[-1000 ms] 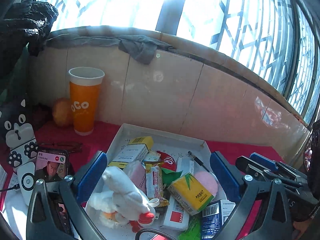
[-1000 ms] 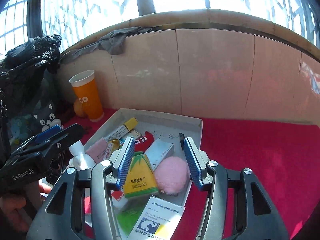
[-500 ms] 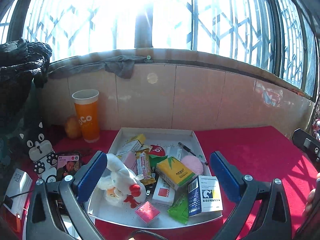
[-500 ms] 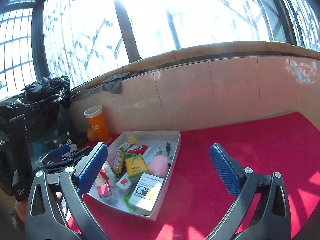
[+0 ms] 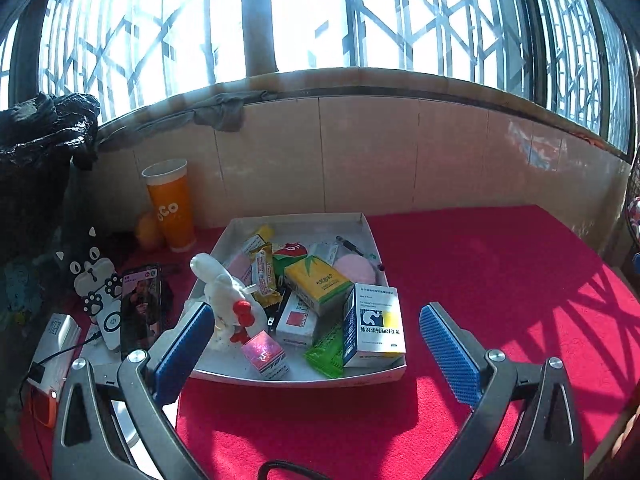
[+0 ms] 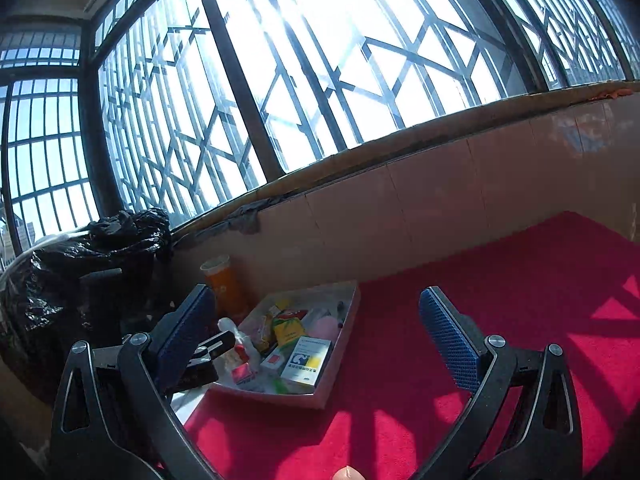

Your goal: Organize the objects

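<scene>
A shallow white tray (image 5: 304, 378) on red cloth holds several small items. Among them are a white plush toy (image 5: 224, 292), a blue-and-white medicine box (image 5: 374, 324), a yellow box (image 5: 318, 280), a small pink box (image 5: 266, 354), a pink puff (image 5: 354, 270) and a green packet (image 5: 326, 354). My left gripper (image 5: 315, 314) hangs open just before the tray's near edge, nothing between its blue pads. My right gripper (image 6: 316, 294) is wide open and empty, well back from the tray (image 6: 347, 320) and to its right. The left gripper (image 6: 212, 348) shows at the tray's left side.
An orange paper cup (image 5: 170, 204) stands by the tiled wall behind the tray. A phone (image 5: 140, 308), a cat-shaped case (image 5: 96, 280) and a white device lie left of it. A black bag (image 5: 36, 152) fills the far left. Red cloth (image 5: 500, 280) stretches to the right.
Both grippers have drawn back from the tray, which now looks smaller. The right jaws, earlier narrower around the yellow box and pink puff, have spread wide and hold nothing.
</scene>
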The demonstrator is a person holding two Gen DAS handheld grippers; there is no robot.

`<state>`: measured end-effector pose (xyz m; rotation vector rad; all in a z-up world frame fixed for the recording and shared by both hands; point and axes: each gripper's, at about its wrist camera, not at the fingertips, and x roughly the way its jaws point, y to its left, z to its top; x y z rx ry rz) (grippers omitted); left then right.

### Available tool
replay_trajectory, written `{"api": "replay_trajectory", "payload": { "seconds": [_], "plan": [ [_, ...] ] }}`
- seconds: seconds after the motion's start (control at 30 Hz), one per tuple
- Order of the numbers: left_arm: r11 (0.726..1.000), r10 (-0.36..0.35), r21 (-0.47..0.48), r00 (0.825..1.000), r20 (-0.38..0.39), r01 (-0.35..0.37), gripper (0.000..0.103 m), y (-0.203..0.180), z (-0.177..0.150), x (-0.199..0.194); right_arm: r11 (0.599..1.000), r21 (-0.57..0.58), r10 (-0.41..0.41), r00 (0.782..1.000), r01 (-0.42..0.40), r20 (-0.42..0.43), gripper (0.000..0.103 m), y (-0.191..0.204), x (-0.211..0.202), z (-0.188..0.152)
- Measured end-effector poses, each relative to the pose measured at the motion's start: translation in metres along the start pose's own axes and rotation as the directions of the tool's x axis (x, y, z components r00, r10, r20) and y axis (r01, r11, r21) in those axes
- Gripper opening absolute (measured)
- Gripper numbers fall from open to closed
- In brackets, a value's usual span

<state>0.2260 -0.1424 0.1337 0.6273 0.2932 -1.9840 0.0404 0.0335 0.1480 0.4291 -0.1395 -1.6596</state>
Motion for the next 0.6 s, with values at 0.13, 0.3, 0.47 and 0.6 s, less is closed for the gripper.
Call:
{"api": "replay_trajectory", "payload": {
  "seconds": [0.13,0.3,0.47,0.6],
  "plan": [
    [0.998,0.06,-0.009,0.998,-0.032,-0.061,0.103,0.001,-0.008,0.006,0.983,0.015,-0.184,0.982,0.184,-0.038,0.103,-0.004,0.003,-0.024],
    [0.996,0.089,-0.024,0.995,-0.046,-0.091,0.103,0.008,-0.011,0.006,0.964,0.111,-0.228,0.967,0.24,-0.114,0.103,-0.028,0.008,-0.033],
    [0.995,0.092,-0.024,0.994,-0.062,-0.094,0.103,0.008,-0.013,0.009,0.96,0.132,-0.229,0.963,0.248,-0.145,0.103,-0.033,0.008,-0.04],
    [0.994,0.103,-0.015,0.992,-0.07,-0.104,0.103,0.006,-0.015,0.011,0.963,0.1,-0.236,0.961,0.251,-0.142,0.103,-0.028,0.006,-0.044]
  ]
}}
